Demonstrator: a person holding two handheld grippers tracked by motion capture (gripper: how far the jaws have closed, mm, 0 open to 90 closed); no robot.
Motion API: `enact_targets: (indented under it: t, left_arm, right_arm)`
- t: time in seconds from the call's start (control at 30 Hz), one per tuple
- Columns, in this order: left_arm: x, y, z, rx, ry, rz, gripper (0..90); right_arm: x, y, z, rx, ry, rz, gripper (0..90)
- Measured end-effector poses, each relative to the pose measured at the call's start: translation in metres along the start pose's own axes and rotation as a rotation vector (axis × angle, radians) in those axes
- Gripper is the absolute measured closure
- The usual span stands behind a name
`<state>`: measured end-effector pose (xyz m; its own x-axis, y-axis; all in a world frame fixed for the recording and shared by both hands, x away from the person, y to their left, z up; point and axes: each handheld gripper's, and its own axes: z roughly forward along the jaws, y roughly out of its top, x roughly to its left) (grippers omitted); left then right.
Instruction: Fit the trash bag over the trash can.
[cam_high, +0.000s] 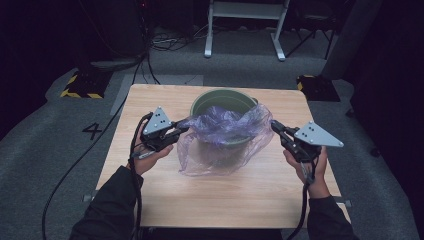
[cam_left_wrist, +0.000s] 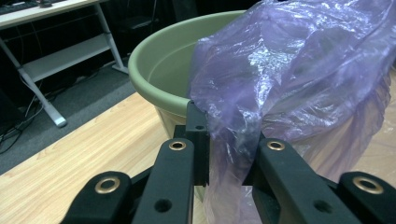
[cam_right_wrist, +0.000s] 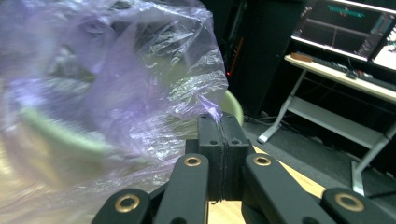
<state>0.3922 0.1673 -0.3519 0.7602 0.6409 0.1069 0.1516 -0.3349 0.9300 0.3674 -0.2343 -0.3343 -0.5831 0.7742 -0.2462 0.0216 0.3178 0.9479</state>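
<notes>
At table centre: green plastic bucket, purple bag draped over near rim. Left gripper clamped on bag's left edge, right gripper pinching right edge (film barely visible between jaws). Step: lining bucket. Next: spread mouth, pull over far rim.

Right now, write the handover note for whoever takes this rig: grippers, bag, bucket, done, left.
Left gripper: pinching the purple plastic bag at its left edge.
Right gripper: jaws shut on the bag's right edge.
Green bucket: upright, mid-table.
Done: bag stretched between both grippers, draped across the bucket's near rim and front.
Left: probably spread the bag's mouth over the whole rim; far rim still bare.
</notes>
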Motion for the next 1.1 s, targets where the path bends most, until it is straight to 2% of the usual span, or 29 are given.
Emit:
enact_targets:
  t: [0.1, 0.2, 0.27, 0.3, 0.4, 0.43, 0.53, 0.67, 0.93, 1.1]
  left_arm:
    - [0.004, 0.000, 0.000, -0.007, 0.013, -0.019, 72.9]
    - [0.011, 0.001, 0.002, 0.005, 0.062, -0.053, 60.1]
    - [0.016, 0.002, 0.003, 0.003, 0.057, -0.076, 59.0]
    - [0.019, 0.002, 0.003, -0.001, 0.045, -0.080, 59.8]
    - [0.021, 0.002, 0.005, 0.009, 0.050, -0.052, 67.6]
    - [0.021, 0.002, 0.005, 0.011, 0.051, -0.052, 68.2]
    - [0.022, 0.000, 0.005, -0.003, 0.044, -0.048, 77.6]
    - [0.024, 0.000, 0.011, 0.006, 0.046, -0.044, 86.7]
    - [0.037, -0.006, 0.028, 0.027, 0.061, -0.088, 88.9]
    - [0.046, -0.012, 0.039, 0.036, 0.062, -0.124, 89.0]
  right_arm:
    - [-0.010, 0.001, 0.012, 0.019, -0.018, 0.025, 90.0]
    - [-0.021, 0.000, 0.026, 0.044, -0.013, 0.074, 90.0]
    - [-0.025, -0.001, 0.034, 0.064, -0.015, 0.087, 90.0]
    - [-0.027, -0.001, 0.038, 0.069, -0.013, 0.101, 90.0]
    - [-0.031, -0.003, 0.048, 0.086, -0.006, 0.123, 90.0]
    - [-0.031, -0.004, 0.050, 0.093, -0.004, 0.125, 90.0]
    - [-0.032, -0.007, 0.055, 0.109, -0.014, 0.122, 90.0]
    - [-0.035, -0.009, 0.062, 0.122, -0.021, 0.133, 90.0]
    - [-0.041, -0.013, 0.079, 0.160, -0.030, 0.152, 90.0]
    - [-0.047, -0.022, 0.090, 0.187, -0.024, 0.199, 90.0]
